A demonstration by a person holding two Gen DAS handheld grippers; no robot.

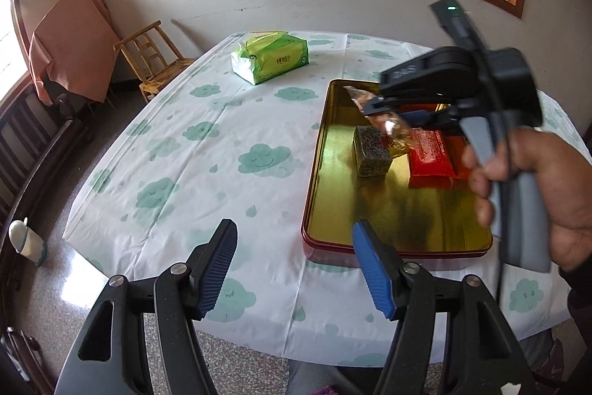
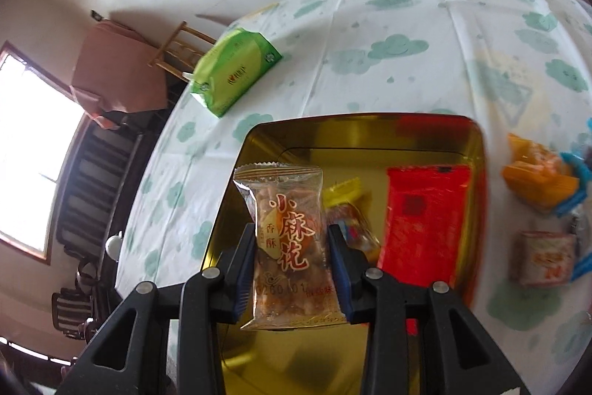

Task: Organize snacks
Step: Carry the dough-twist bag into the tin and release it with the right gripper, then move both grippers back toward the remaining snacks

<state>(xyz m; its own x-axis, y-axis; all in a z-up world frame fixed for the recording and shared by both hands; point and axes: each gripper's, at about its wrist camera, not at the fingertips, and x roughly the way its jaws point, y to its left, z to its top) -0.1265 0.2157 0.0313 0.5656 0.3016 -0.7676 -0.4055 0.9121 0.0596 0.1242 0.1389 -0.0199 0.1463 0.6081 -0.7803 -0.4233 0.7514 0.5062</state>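
Left wrist view: the left gripper (image 1: 294, 265) hangs over the near edge of the desk (image 1: 207, 150), its jaws standing apart with nothing between them. Just beyond them lies the gold-lined tin (image 1: 370, 210), its right part hidden behind a hand (image 1: 536, 195) that grips the right gripper (image 1: 392, 115). That gripper's jaws clamp a clear snack packet (image 1: 388, 124) above the tin, blurred and partly covered. In the tin sit a dark wrapped block (image 1: 372, 150) and a red packet (image 1: 431, 156), the latter cut off by the hand. A green tissue pack (image 1: 270, 56) lies at the far side.

Right wrist view: the jaws of the right gripper (image 2: 292, 265) sit narrow, pressing both sides of the snack packet (image 2: 286, 247), held upright over the tin (image 2: 259, 143). Behind it a yellow-edged wrapper (image 2: 347, 210) is mostly hidden; the red packet (image 2: 425, 221) lies beside it. Outside the tin, at the right, more snacks (image 2: 544, 258) are too blurred to read.
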